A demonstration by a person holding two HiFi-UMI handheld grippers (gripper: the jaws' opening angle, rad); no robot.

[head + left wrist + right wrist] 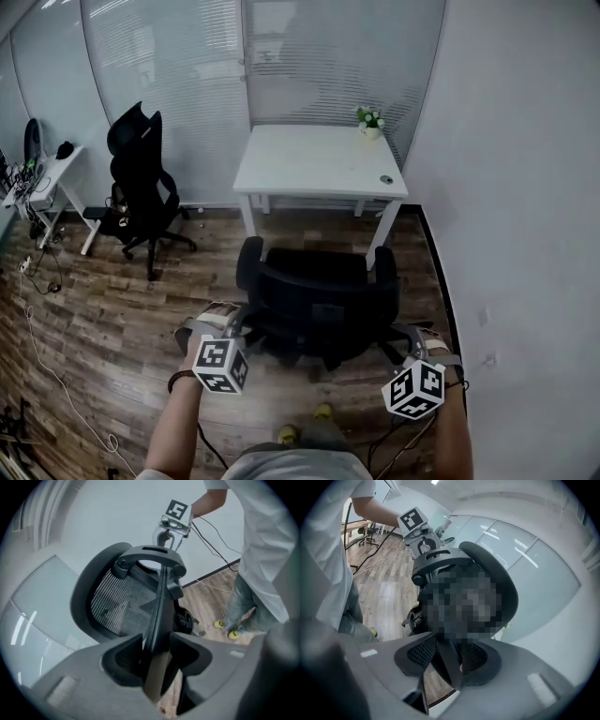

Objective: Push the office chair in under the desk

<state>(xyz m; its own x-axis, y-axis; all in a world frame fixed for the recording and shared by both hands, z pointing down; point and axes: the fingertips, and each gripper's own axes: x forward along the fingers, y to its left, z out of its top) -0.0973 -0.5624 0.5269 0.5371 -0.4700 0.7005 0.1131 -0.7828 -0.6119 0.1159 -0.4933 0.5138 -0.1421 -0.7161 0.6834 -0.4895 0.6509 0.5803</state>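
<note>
Item: black mesh-backed office chair point(314, 281), standing just before white rectangular desk point(309, 164), seat not yet reaching under. Left gripper point(236, 323) and right gripper point(412, 339) each clamping one backrest point(323, 307) edge. Handling: pushing evenly through both, steering straight between desk legs point(249, 217).

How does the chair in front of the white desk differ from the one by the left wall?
The near chair stands before the white desk, not yet under it; the far chair stands by the glass wall. The near chair is gripped at its back by the left gripper and right gripper; the far chair is untouched. Both are black office chairs.
</note>
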